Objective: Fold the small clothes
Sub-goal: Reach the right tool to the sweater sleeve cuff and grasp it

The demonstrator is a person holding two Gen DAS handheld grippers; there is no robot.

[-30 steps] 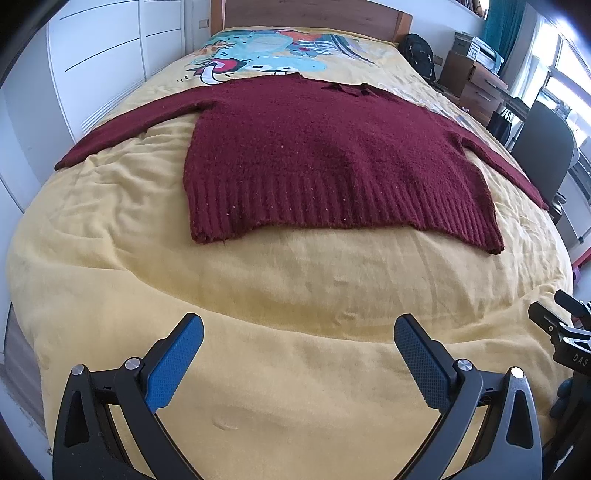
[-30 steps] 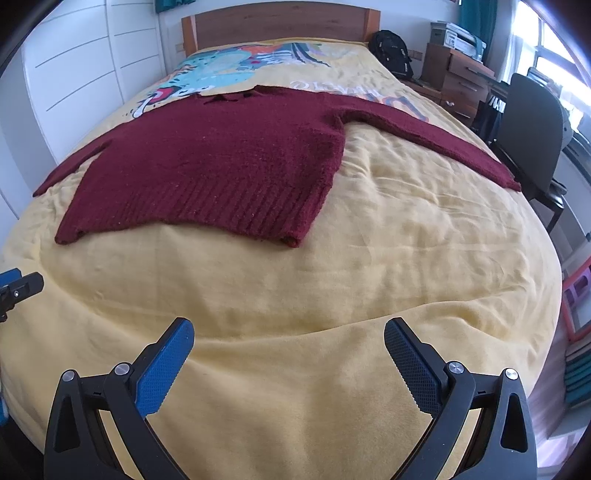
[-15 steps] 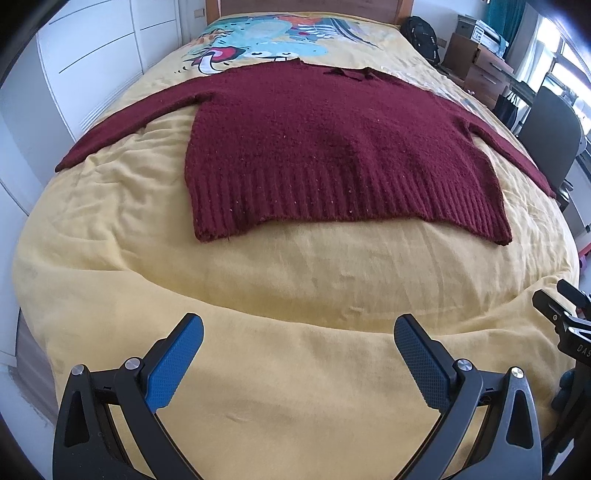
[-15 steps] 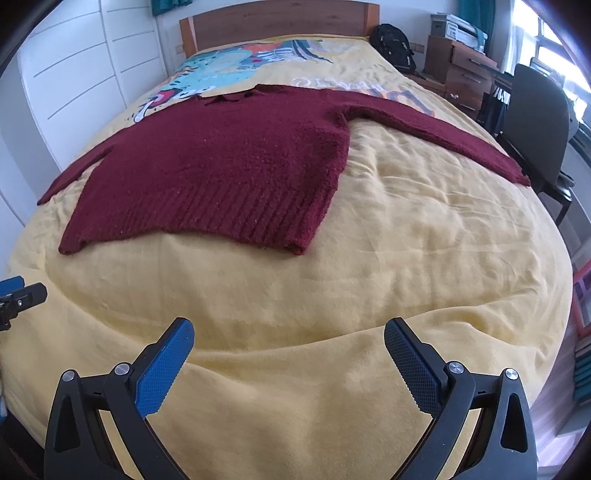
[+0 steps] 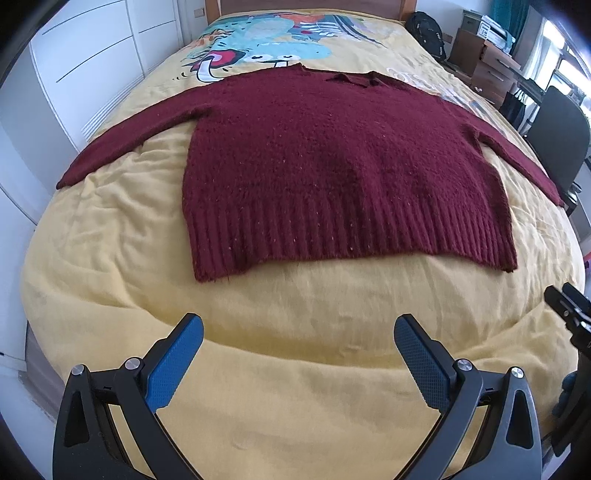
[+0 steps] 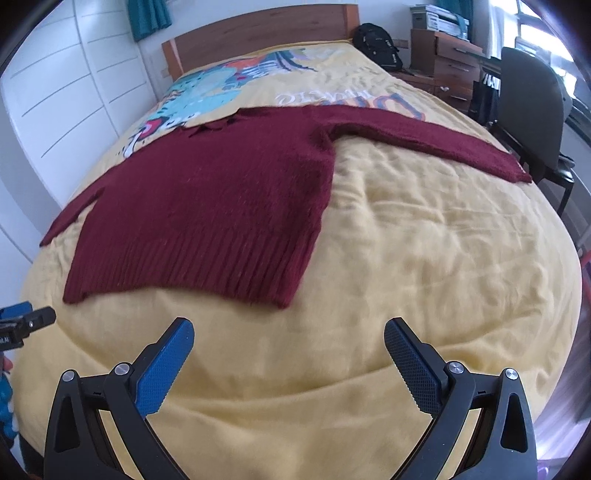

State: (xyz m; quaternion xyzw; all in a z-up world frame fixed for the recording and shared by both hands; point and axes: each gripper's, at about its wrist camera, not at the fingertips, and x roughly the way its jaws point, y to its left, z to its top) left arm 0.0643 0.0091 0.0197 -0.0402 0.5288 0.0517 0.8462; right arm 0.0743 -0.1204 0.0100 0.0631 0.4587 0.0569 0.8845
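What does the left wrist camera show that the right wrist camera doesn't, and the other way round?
Only the left wrist view shows the sweater's left sleeve out to its cuff. Only the right wrist view shows the teal curtain above the white wardrobe.

Both show the maroon sweater spread flat on the yellow bedcover, the black backpack, the dark chair, and each camera's own open gripper: left gripper, right gripper.

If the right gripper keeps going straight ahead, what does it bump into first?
Probably the yellow bedcover. The open right gripper points just right of the red sweater hem corner, though depth is hard to judge, so it might brush that corner.
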